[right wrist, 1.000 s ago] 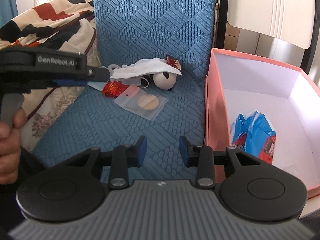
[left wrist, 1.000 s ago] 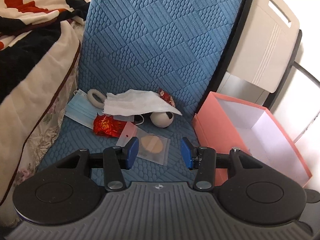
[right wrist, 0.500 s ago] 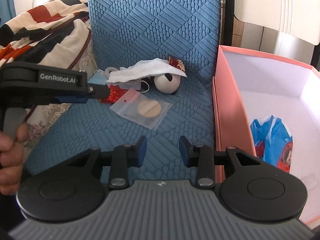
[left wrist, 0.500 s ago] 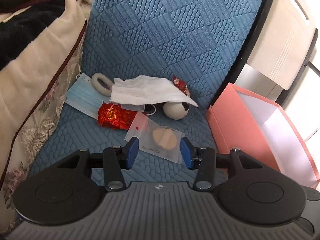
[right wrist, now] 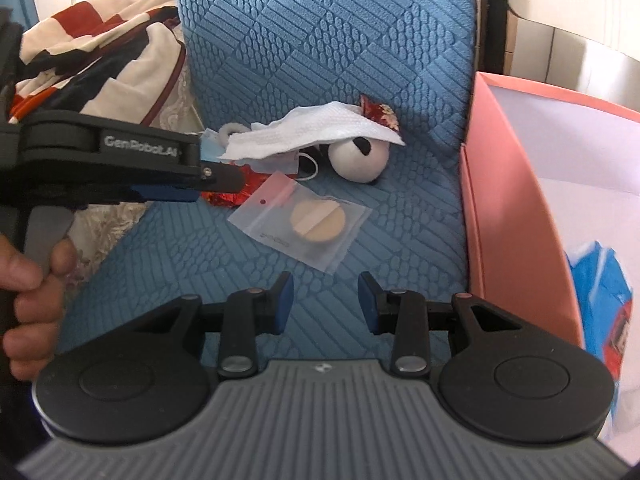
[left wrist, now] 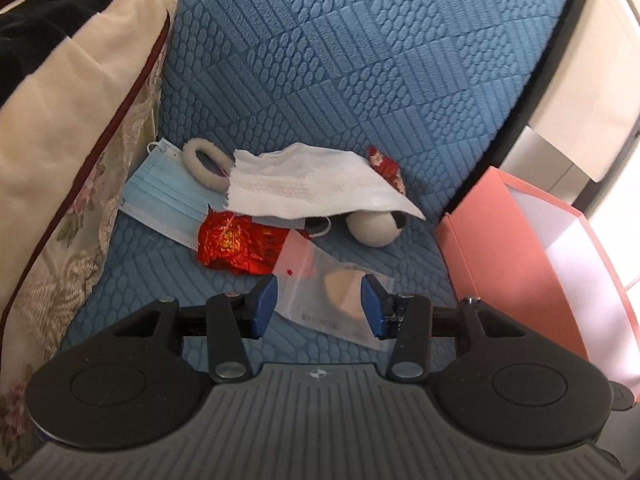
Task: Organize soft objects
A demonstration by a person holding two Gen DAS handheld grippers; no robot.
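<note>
On the blue seat [left wrist: 140, 280] lies a pile: a white tissue [left wrist: 316, 188] draped over a black-and-white plush ball [left wrist: 374, 230], a blue face mask [left wrist: 168, 196], a fluffy hair tie [left wrist: 202, 164] and a red foil wrapper [left wrist: 236, 246]. A clear bag with a powder puff [left wrist: 340, 296] shows between the pads of my left gripper [left wrist: 318, 300], which is open and not pressing on it. In the right wrist view the left gripper [right wrist: 216, 182] hovers by the bag's pink top. My right gripper [right wrist: 326, 300] is open and empty, just short of the bag [right wrist: 304, 224].
A pink box [right wrist: 512, 208] stands right of the seat with a blue packet [right wrist: 604, 300] inside. A small red packet [left wrist: 384, 164] lies behind the tissue. Striped blanket [right wrist: 100, 52] and floral bedding [left wrist: 60, 200] crowd the left. A hand [right wrist: 32, 280] holds the left gripper.
Both grippers have come forward and down toward the pile. The left one now frames the clear bag between its pads. Neither gripper's jaws have changed width.
</note>
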